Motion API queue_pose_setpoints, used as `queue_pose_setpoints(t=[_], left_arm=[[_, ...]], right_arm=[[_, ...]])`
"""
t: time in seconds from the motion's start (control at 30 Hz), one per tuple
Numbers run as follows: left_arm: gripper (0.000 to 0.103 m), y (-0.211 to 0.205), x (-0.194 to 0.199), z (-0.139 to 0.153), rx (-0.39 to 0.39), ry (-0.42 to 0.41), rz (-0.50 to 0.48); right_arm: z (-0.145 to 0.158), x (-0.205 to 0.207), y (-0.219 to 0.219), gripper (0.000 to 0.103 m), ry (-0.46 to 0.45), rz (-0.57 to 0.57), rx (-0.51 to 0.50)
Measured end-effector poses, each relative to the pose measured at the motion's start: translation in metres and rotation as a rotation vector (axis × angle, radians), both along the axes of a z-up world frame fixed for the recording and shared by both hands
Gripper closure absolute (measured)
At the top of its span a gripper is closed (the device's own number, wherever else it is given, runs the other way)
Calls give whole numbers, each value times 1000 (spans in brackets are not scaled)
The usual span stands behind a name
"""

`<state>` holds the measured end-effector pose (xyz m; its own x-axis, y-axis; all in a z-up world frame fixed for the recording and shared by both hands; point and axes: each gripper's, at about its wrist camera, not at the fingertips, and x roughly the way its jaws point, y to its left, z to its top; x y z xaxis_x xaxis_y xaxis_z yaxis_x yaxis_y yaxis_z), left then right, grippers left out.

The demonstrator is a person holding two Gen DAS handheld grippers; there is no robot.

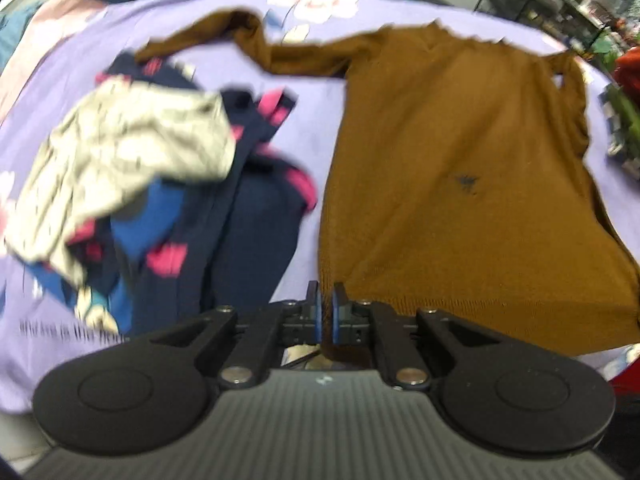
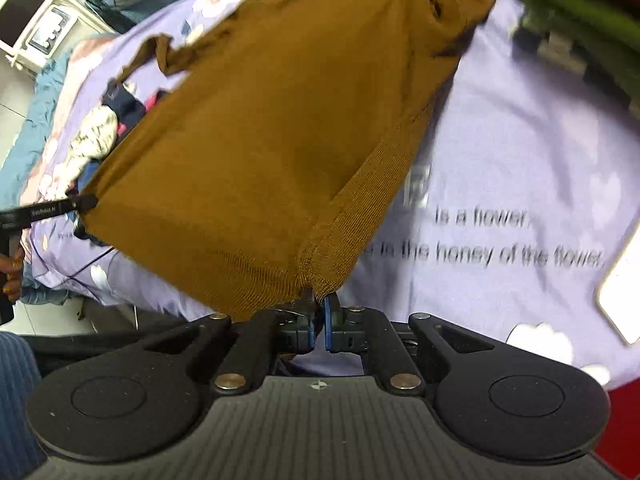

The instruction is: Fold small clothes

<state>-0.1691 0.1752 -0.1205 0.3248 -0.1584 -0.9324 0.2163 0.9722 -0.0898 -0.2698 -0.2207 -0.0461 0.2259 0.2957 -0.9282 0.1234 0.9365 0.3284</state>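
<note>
Clothes pile [image 1: 160, 184] just beside brown sweater [image 1: 460, 168], on lilac sheet [image 1: 52, 80].

Blk left gripper [image 1: 326, 300] – blue pads, silver pivot screws, ribbed gry body

Surface: I work over a bed with a lilac sheet [image 1: 308, 120], printed with pale flowers and lines of dark text.
Sweater: my brown sweater [image 1: 452, 168] lies partly on the sheet, one sleeve stretched out along its far side; the near hem is raised off it.
Pile: a heap of clothes [image 1: 168, 200] sits on the sheet just beside the sweater, a pale patterned piece on top of navy and pink ones.
Right edge: green and red cloth [image 2: 580, 12] lies at the sheet's far right corner.
Near right: a white flat thing [image 2: 624, 288] rests on the sheet, too cropped to name.
</note>
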Motion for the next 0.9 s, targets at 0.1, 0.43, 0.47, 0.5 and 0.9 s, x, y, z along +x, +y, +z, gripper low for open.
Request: queue_pose_setpoints(t=[0.1,0.43,0.47,0.5,0.9], left_arm=[[98,-7,-2,-39,44,44,19],[46,-8,-10,-31,207,-8,-17],[43,-9,-10,-18,185,-58,-40],[30,-15,-8,-6,169,-108,-64],[15,-155,45,-8,-27,-220,-194]], right_arm=[[-35,1,15,96,36,55,-8],[-65,-11,-29,8,232,-110,-104],[-57,-8,-35,0,218,-132,-134],[-47,-3,-39,0,181,-144,-173],[-27,110,-34,90,2,-89,-207]])
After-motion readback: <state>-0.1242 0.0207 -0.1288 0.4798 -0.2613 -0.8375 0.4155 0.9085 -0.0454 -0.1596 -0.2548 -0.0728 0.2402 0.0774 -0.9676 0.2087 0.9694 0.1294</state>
